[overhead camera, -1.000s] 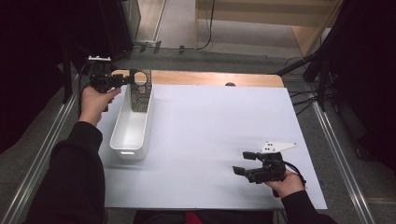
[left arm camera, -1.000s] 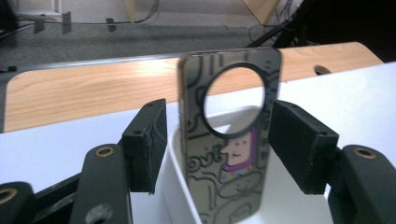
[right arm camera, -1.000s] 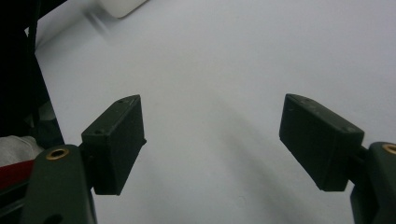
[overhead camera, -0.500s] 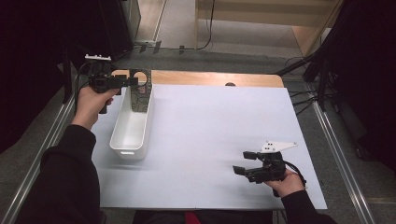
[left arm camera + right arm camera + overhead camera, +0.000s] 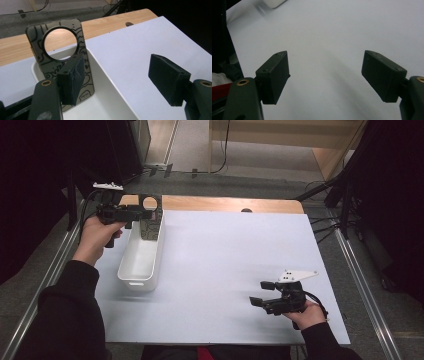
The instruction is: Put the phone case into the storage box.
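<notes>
At the far left of the white surface (image 5: 225,270) a long white bin (image 5: 141,257) lies with its short end toward the person. A dark grey plate (image 5: 149,215) with a large round hole and a squiggly line pattern stands upright inside the bin at its far end, leaning against the end wall. Through the hole the wooden strip (image 5: 225,204) along the far edge of the surface shows.

The left claw (image 5: 145,213) is held level by the left hand (image 5: 97,232) just over the bin's far left corner, its tips beside the plate. Its jaws have just been opening and now stand spread. In the left gripper view the left pad (image 5: 72,78) sits in front of the plate's lower face, while the right pad (image 5: 168,78) hangs apart over the white surface; whether the left pad touches the plate cannot be told, but the plate is not pinched between the two.

The right claw (image 5: 262,293) is at the near right of the surface, held by the right hand (image 5: 306,314) and pointing left, well apart from the bin. Its jaws are spread with nothing between them; the right gripper view shows bare white surface between its two pads (image 5: 274,77) and a corner of the bin at the top left, blurred
</notes>
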Available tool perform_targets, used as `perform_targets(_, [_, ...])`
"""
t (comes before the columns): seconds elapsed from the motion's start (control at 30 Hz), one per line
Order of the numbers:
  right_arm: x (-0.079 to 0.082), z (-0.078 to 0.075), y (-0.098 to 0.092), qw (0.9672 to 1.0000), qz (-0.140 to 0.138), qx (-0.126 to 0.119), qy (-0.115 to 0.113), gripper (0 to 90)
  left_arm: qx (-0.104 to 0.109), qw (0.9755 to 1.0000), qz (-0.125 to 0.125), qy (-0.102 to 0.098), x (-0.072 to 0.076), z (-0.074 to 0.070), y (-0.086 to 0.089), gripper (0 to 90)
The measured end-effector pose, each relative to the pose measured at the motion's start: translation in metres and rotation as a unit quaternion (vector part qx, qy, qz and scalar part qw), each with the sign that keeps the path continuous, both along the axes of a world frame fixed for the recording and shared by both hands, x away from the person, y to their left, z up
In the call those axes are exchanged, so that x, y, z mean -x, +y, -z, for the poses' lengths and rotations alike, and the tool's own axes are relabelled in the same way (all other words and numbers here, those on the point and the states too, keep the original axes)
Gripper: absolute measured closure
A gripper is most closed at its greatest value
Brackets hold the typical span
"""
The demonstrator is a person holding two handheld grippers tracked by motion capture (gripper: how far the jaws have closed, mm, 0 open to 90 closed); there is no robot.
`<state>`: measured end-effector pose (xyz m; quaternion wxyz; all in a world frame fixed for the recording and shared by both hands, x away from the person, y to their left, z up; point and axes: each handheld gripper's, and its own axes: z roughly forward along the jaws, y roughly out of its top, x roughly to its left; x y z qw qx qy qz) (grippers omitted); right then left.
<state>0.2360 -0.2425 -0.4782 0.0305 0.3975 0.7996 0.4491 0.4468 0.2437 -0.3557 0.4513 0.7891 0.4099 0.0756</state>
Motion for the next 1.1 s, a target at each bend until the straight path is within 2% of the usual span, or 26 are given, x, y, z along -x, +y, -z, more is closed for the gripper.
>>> perform_targets(0.1, [0.0,-0.001,0.0,1.0,0.0,0.0,0.0,21.4,0.006,0.9999,0.008,-0.004,0.006,-0.001,-0.003,29.2])
perform_targets(0.43, [-0.003,-0.001,0.002,1.0,-0.005,0.0,-0.001,21.4,0.006,0.9994,0.029,-0.017,0.025,0.0,-0.009,29.2])
perform_targets(0.57, [-0.003,-0.001,0.002,1.0,-0.004,0.001,-0.001,21.4,0.019,0.9992,0.034,-0.012,0.032,0.001,-0.009,29.2])
perform_targets(1.0, [-0.003,-0.001,0.002,1.0,-0.005,0.0,0.0,21.4,0.022,0.9984,0.05,-0.017,0.051,0.009,-0.011,29.2])
perform_targets(1.1, [-0.003,-0.001,0.003,1.0,-0.007,0.001,0.0,21.4,0.016,0.9984,0.052,-0.019,0.056,0.01,-0.013,29.2])
